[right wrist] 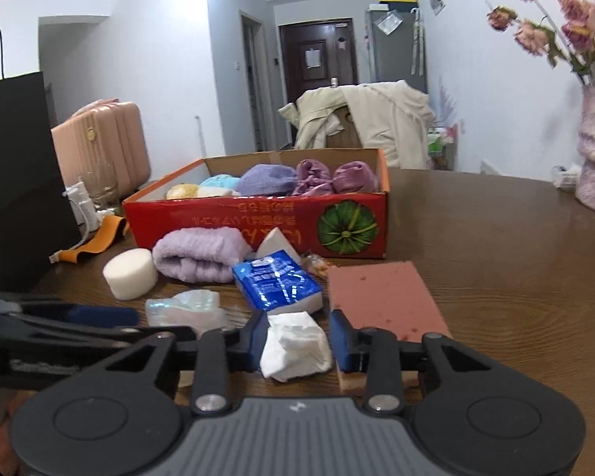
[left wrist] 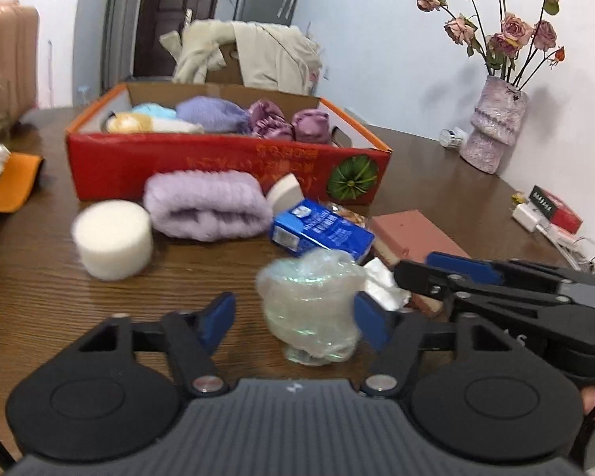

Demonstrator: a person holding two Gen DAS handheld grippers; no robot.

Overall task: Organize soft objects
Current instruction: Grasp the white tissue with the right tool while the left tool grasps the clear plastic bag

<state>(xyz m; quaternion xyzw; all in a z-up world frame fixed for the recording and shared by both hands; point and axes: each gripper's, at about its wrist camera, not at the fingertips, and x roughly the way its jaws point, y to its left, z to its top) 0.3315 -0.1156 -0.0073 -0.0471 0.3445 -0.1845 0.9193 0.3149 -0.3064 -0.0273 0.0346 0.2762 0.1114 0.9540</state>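
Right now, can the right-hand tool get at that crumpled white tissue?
Probably yes. The crumpled white tissue already sits between the right gripper's jaws with nothing in front of it. Small gaps still show beside it, so it doesn't look pinched yet.

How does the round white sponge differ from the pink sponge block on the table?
The white sponge is a short cylinder; the pink sponge is a flat rectangular slab. The white one is plain, while the pink one shows a paler layer underneath. The white one sits left of the purple towel, the pink one right. Both remain outside the red box.
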